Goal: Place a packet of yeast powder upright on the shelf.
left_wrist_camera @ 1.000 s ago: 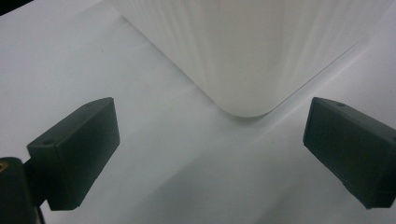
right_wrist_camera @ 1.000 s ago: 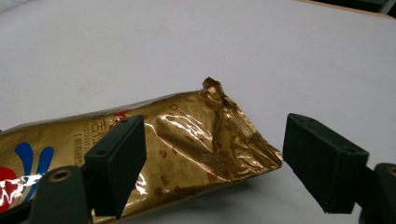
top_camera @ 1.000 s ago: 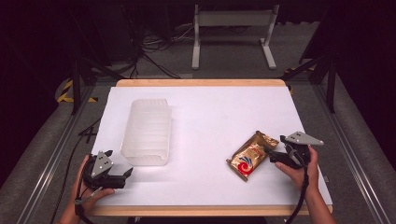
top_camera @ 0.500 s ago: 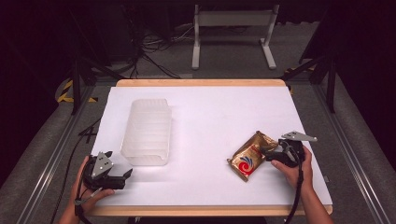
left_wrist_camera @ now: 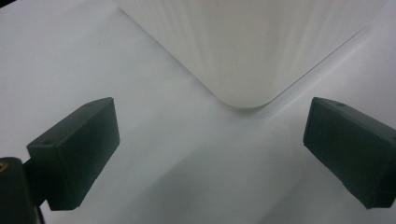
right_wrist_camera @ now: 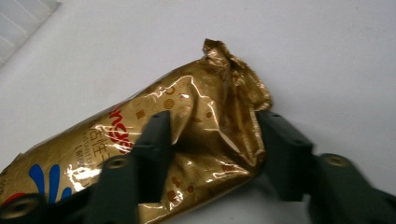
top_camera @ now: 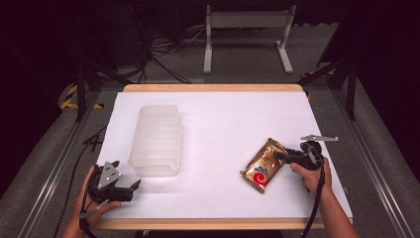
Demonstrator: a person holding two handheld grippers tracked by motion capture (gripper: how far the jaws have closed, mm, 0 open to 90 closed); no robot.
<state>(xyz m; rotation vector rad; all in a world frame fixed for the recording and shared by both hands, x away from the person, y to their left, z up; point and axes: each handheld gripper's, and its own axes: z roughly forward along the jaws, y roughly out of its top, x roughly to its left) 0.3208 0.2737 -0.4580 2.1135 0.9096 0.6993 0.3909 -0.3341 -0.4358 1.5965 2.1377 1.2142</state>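
A gold snack packet (top_camera: 262,166) with a red and blue swirl lies on the white table (top_camera: 223,114) at the right. My right gripper (top_camera: 282,157) is at its upper right end. In the right gripper view the jaws have just been closing, and the pads now press the crinkled end of the packet (right_wrist_camera: 201,116) between them at my right gripper (right_wrist_camera: 215,123). My left gripper (top_camera: 132,186) rests at the front left, open with nothing in it. Its jaws (left_wrist_camera: 210,149) point at the near corner of a translucent plastic container (left_wrist_camera: 243,42).
The ribbed translucent container (top_camera: 156,139) stands on the left half of the table, just beyond the left gripper. A dark floor with cables and a metal stand (top_camera: 247,29) lies past the far edge. Rails run along both sides of the table.
My right gripper has moved left onto the end of the gold packet, and its jaws have come together on it. The left hand and the container have stayed put.
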